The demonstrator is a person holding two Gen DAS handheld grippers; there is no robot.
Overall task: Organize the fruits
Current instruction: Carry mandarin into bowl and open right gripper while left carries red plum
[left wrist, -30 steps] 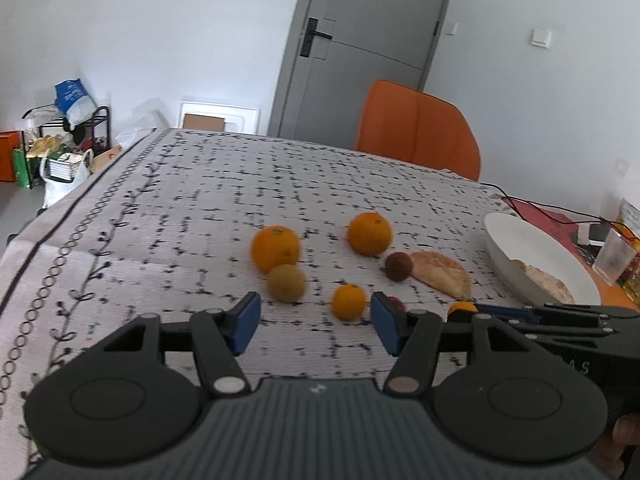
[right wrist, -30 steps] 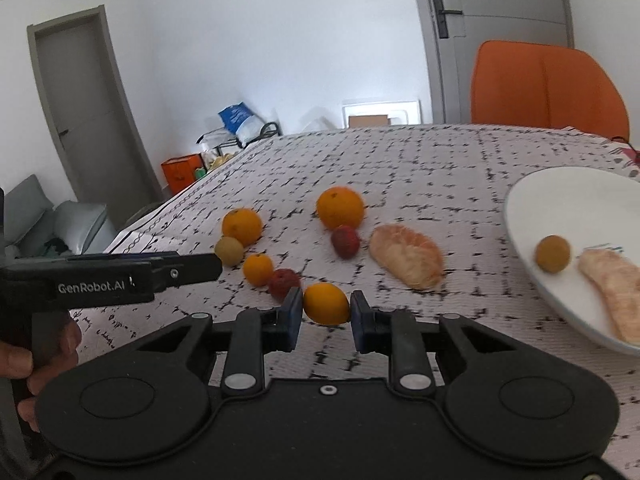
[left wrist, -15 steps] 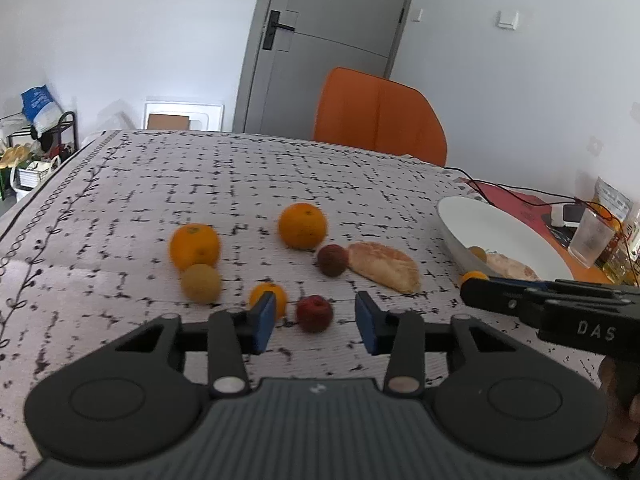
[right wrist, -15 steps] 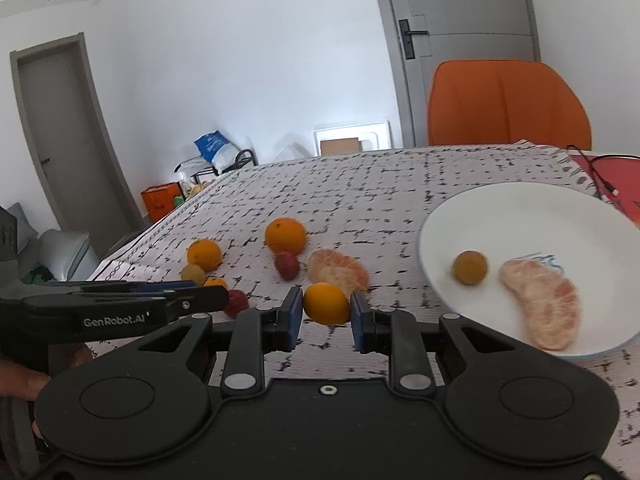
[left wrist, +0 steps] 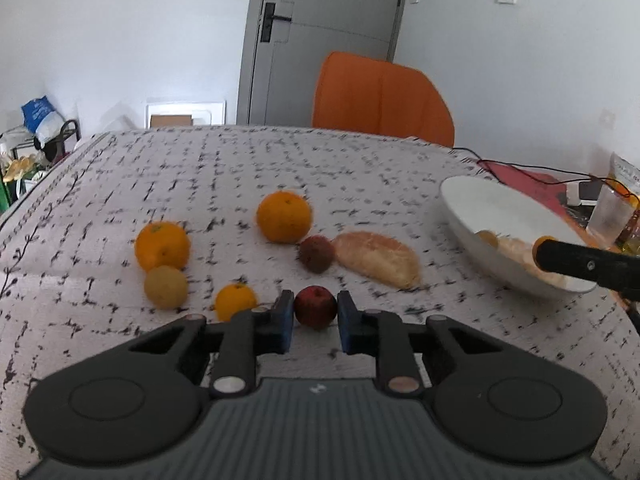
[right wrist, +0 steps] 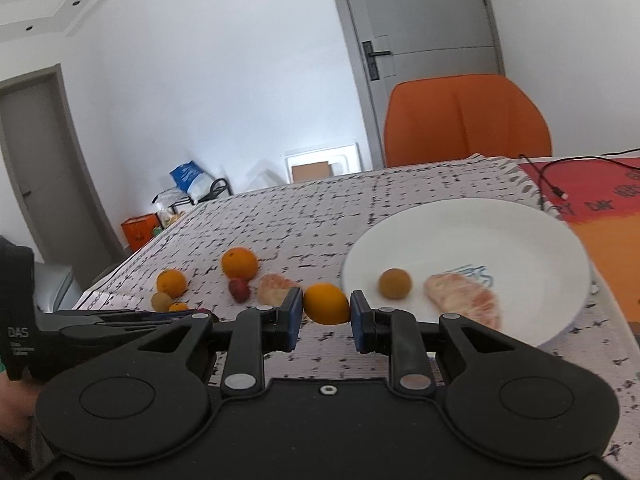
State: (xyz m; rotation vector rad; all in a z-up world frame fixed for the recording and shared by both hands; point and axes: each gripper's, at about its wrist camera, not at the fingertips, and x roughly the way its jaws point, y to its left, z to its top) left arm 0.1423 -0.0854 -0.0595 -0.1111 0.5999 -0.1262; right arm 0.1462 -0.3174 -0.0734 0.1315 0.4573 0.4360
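My left gripper (left wrist: 315, 316) is low over the patterned tablecloth, its jaws closing with the blue pads against a small red fruit (left wrist: 315, 306). Around it lie two oranges (left wrist: 284, 216) (left wrist: 162, 245), a yellowish round fruit (left wrist: 165, 286), a small orange fruit (left wrist: 235, 301), a dark red fruit (left wrist: 316, 253) and a peeled citrus piece (left wrist: 378, 258). My right gripper (right wrist: 326, 312) is shut on a small orange fruit (right wrist: 326, 304), held just left of the white plate (right wrist: 500, 232). The plate holds a brownish round fruit (right wrist: 395, 284) and a peeled citrus piece (right wrist: 464, 298).
An orange chair (left wrist: 380, 100) stands behind the table's far edge. A red mat with a black cable (right wrist: 580, 184) lies right of the plate, and a clear cup (left wrist: 610, 216) stands beyond it. A hand holds the left tool at the lower left of the right wrist view.
My left gripper slid right from the small orange fruit to the red fruit and closed around it. My right gripper carried its orange fruit toward the plate.
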